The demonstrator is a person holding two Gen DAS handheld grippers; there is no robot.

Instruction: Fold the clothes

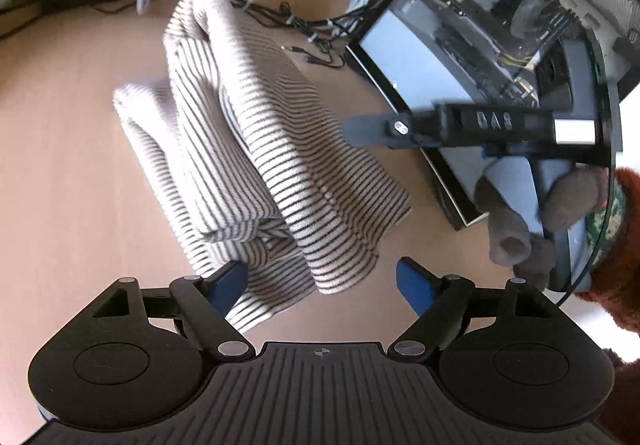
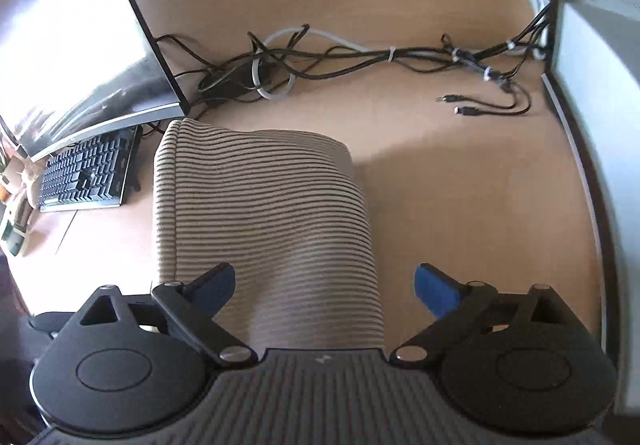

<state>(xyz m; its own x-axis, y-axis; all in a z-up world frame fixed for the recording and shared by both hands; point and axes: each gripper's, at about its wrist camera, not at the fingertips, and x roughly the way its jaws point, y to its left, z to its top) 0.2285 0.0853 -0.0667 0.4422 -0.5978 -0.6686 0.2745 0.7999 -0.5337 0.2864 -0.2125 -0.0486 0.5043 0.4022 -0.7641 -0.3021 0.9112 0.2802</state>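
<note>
Light wooden desk (image 2: 460, 197) carries a tangle of black and white cables (image 2: 328, 57) along its far side, two loose plugs (image 2: 460, 105) lying just off the bundle. Left in the right wrist view: curved monitor (image 2: 80, 45), black keyboard (image 2: 86, 175) just beneath its lower edge. Open-sided computer case (image 1: 500, 25) stands at the desk's right end, cables running toward it.

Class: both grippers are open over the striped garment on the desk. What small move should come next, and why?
Probably lower the left gripper and close it on the near edge of the striped garment. The garment is folded but bunched with uneven layers, and both the left and right gripper are open, holding nothing.
</note>
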